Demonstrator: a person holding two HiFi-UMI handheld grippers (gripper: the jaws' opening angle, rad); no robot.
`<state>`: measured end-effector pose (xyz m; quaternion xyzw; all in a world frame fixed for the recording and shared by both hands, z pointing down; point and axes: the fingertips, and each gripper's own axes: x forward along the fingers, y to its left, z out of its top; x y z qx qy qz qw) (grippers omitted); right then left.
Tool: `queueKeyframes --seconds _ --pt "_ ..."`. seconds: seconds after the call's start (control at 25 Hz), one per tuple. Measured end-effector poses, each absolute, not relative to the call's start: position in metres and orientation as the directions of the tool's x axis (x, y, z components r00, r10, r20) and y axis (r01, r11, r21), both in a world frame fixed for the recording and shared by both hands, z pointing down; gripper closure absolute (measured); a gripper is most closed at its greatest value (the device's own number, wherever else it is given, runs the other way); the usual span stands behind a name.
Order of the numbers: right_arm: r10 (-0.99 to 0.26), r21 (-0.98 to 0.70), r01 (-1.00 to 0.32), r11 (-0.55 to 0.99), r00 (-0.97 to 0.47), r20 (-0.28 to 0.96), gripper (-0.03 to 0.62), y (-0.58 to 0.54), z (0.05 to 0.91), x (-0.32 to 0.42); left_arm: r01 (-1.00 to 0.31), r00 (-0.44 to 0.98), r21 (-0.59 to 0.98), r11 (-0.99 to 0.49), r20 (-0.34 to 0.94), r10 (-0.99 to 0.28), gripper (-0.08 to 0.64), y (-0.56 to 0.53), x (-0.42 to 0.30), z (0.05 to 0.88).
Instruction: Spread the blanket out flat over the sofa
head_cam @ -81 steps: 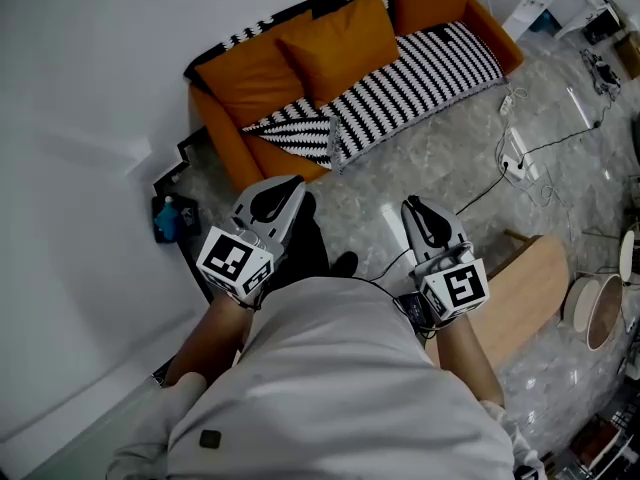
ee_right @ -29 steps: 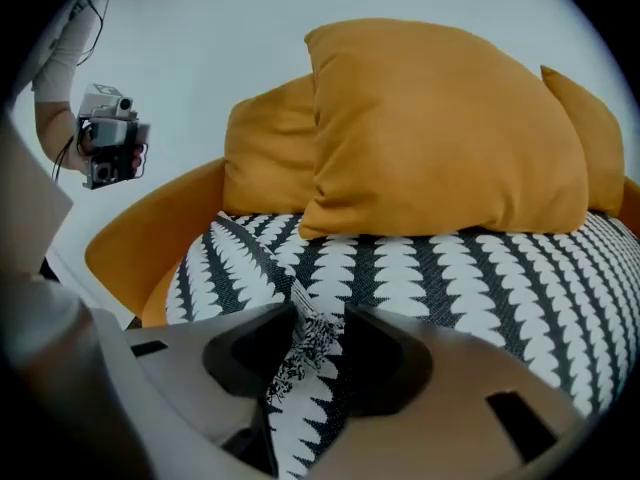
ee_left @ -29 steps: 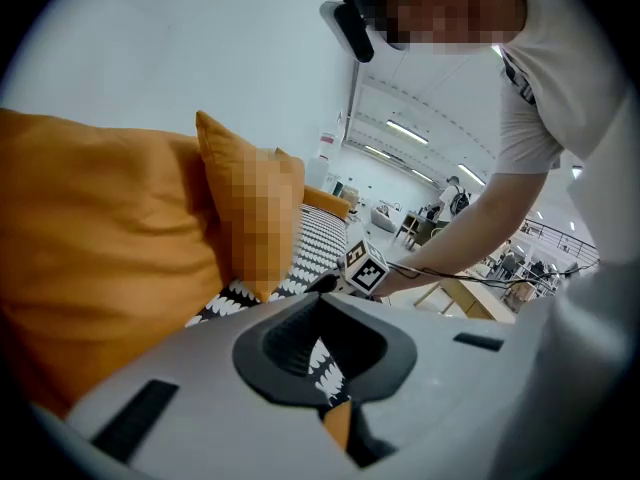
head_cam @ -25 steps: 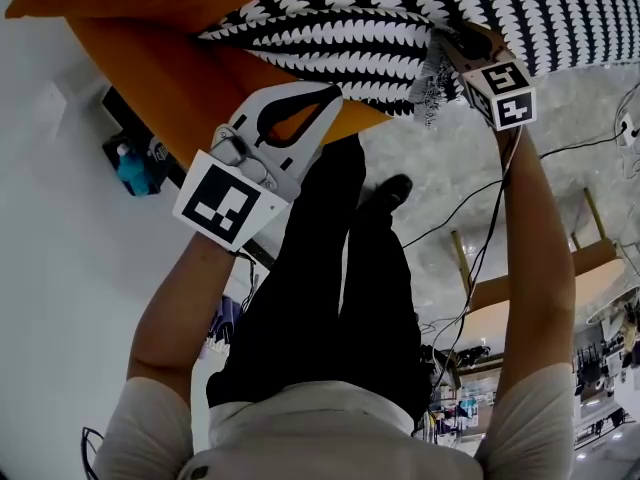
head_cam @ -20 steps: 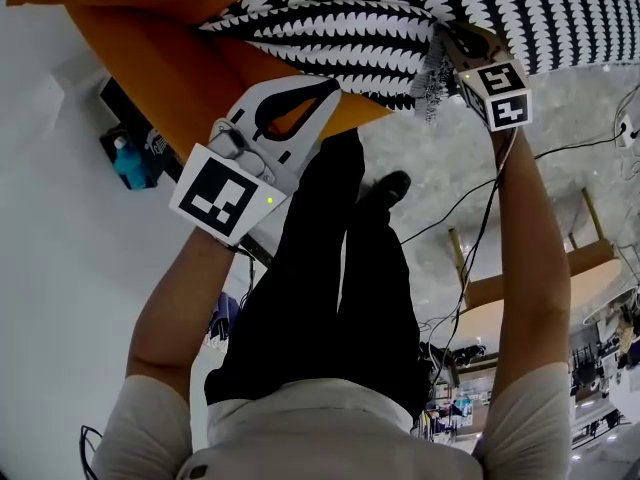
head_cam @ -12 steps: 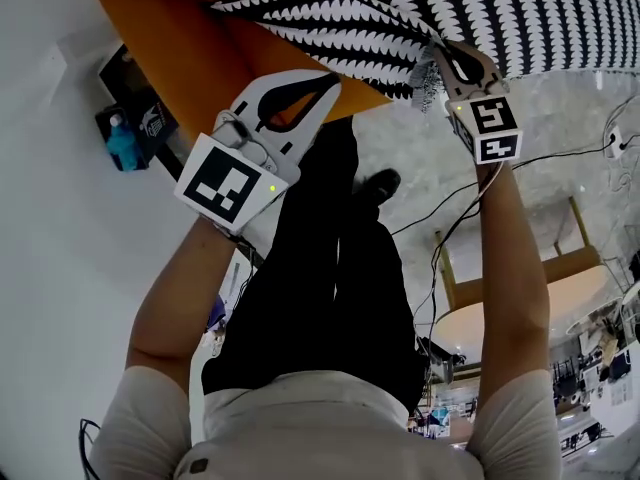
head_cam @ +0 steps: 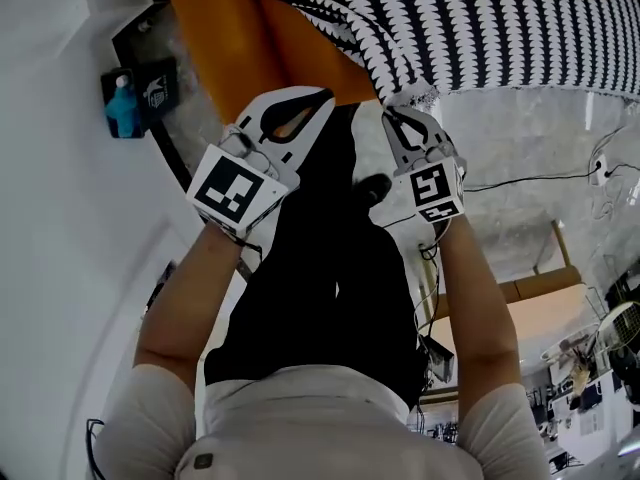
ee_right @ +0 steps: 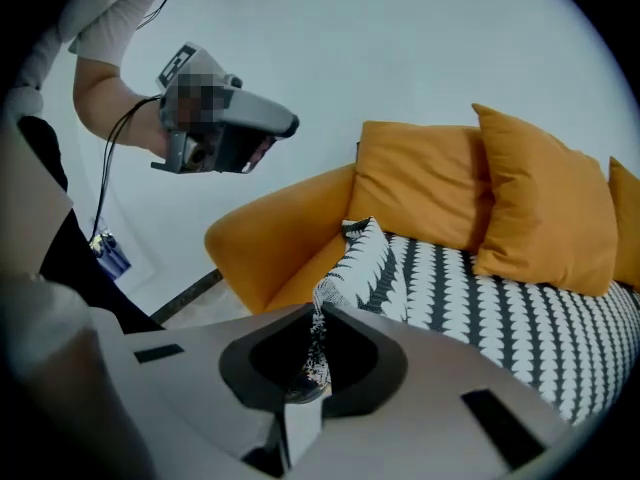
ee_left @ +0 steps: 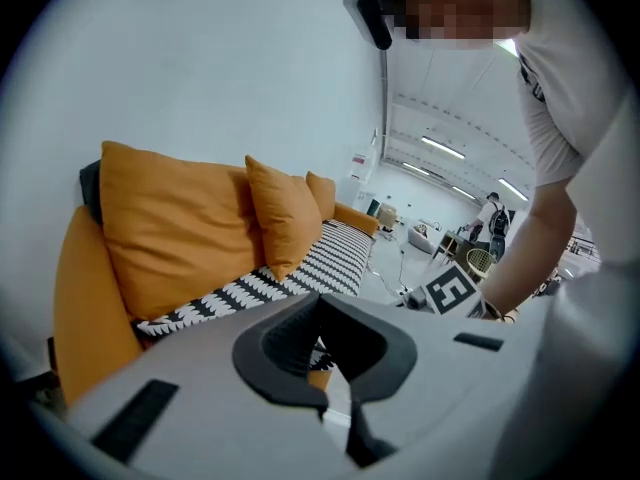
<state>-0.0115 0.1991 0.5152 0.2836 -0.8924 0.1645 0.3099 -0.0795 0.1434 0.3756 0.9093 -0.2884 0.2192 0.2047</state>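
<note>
The orange sofa (head_cam: pixel 215 38) fills the far side of the scene, its left arm nearest the wall. The black-and-white blanket (head_cam: pixel 480 28) lies along its seat. To the right it lies fairly flat and hangs a little over the front edge, but at the left end it is bunched and folded up on itself.

It looks light, soft and limp, so it should drape and fold rather than hold a shape. It is best taken by corners or the hem and pulled taut between two holds, not dragged from one point. The right gripper (ee_right: pixel 312 383) is clamped on the fringed near-left corner, which is lifted off the sofa front. The left gripper (ee_left: pixel 333 401) hangs in the air just left of it, jaws together with nothing in them. It would have to open to take a second hold, probably along the folded left edge.

Two orange cushions (ee_right: pixel 425 198) sit against the backrest on top of the blanket. I judge they will pin its far edge and resist any pull. The person's own legs (head_cam: pixel 330 288) stand close against the sofa front, under both grippers. A wooden table (head_cam: pixel 545 318) stands well to the right on the stone floor, and a cable (head_cam: pixel 530 180) trails across the floor near the feet. A small blue bottle (head_cam: pixel 120 108) sits by the wall left of the sofa, clear of the work.
</note>
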Motion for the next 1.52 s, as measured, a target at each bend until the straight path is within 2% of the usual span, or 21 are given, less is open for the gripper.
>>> queueKeyframes --seconds 0.12,0.32,0.56,1.0,1.28,1.32,1.44,1.52 --pt "-0.316 -0.166 -0.552 0.817 -0.67 0.672 0.555 0.194 0.521 -0.025 -0.638 0.723 0.28 -0.718 0.538 -0.433 0.551 0.114 -0.08 0.381" --pt "0.016 -0.449 -0.495 0.743 -0.659 0.752 0.555 0.218 0.479 -0.051 -0.614 0.749 0.539 -0.576 0.627 -0.213 0.551 0.053 -0.069 0.364" --pt "0.168 -0.493 -0.379 0.783 -0.635 0.754 0.555 0.254 0.53 -0.107 -0.644 0.726 0.541 -0.541 0.655 -0.21 0.551 0.048 -0.1 0.382" --pt "0.286 -0.487 -0.335 0.807 -0.5 0.817 0.555 0.272 0.631 -0.125 -0.638 0.725 0.54 -0.549 0.662 -0.191 0.551 0.041 -0.11 0.399" --pt "0.357 -0.54 -0.393 0.745 -0.448 0.819 0.552 0.26 0.65 -0.115 -0.637 0.727 0.548 -0.543 0.662 -0.184 0.551 0.041 -0.102 0.395" --pt "0.354 -0.548 -0.412 0.728 -0.458 0.815 0.546 0.261 0.646 -0.116 -0.636 0.727 0.548 -0.544 0.662 -0.183 0.551 0.043 -0.105 0.392" --pt "0.325 -0.563 -0.469 0.681 -0.495 0.806 0.457 0.257 0.626 -0.108 -0.638 0.728 0.546 -0.543 0.657 -0.195 0.55 0.035 -0.106 0.381" --pt "0.298 -0.565 -0.492 0.662 -0.519 0.801 0.453 0.251 0.602 -0.096 -0.639 0.73 0.544 -0.544 0.651 -0.206 0.551 0.026 -0.097 0.369"
